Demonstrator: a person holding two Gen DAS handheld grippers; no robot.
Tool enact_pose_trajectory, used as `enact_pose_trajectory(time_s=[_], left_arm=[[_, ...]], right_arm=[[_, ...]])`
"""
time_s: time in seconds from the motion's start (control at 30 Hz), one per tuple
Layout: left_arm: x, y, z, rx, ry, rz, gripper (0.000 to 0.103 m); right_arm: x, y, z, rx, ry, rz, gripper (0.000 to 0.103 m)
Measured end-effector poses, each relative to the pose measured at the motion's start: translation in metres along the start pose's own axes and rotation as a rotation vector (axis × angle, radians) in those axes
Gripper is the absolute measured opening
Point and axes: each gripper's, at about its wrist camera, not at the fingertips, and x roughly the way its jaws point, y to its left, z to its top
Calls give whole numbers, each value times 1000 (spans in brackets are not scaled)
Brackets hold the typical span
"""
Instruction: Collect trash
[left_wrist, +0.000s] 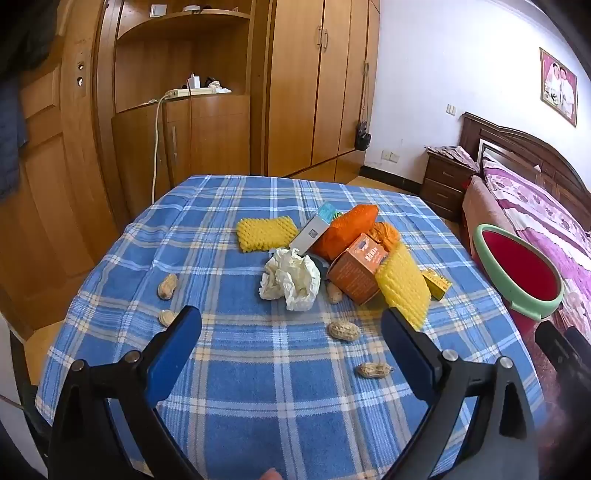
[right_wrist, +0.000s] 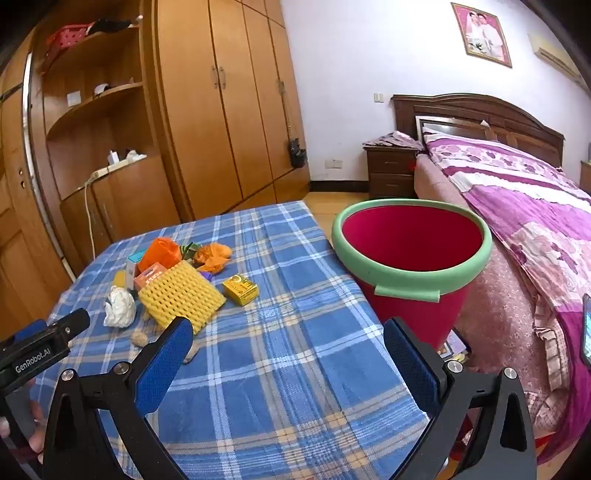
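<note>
Both tongs gape wide and empty: the left gripper (left_wrist: 291, 328) hangs over the blue plaid tablecloth (left_wrist: 240, 387), the right gripper (right_wrist: 288, 339) over its edge nearest the red bin (right_wrist: 413, 236). Left of the bin sits the trash pile: crumpled tissue (left_wrist: 290, 282), orange box (left_wrist: 356, 271), yellow foam nets (right_wrist: 181, 295), small yellow box (right_wrist: 240, 290). Peanut shells (left_wrist: 343, 330) lie scattered farther from the bin.

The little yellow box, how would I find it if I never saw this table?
Look at the table with the blue checked cloth, on the side nearest the red bucket. At that edge of the trash pile, beside the bumpy yellow foam net, lies the small yellow box. It is flat, smooth and printed, smaller than the orange box.
</note>
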Motion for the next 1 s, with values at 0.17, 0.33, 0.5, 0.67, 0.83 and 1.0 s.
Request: enact_pose_trajectory(time_s=[0.17, 0.33, 0.5, 0.67, 0.83, 1.0], left_arm=[[-1, 0, 0, -4, 6, 2, 97], [1, -1, -4, -2, 15, 0, 97], [1, -1, -5, -3, 18, 2, 97], [2, 2, -4, -6, 25, -3, 97], [2, 2, -4, -4, 27, -2, 97], [2, 2, -4, -3, 29, -2, 97]], right_arm=[[1, -7, 1, -3, 16, 4, 102], [0, -1, -1, -10, 2, -13, 102], [0, -2, 1, 0, 10, -10, 102], [0, -2, 0, -2, 9, -11, 102], [0, -3, 0, -2, 11, -11, 102], [1, -2, 0, -2, 12, -13, 102]])
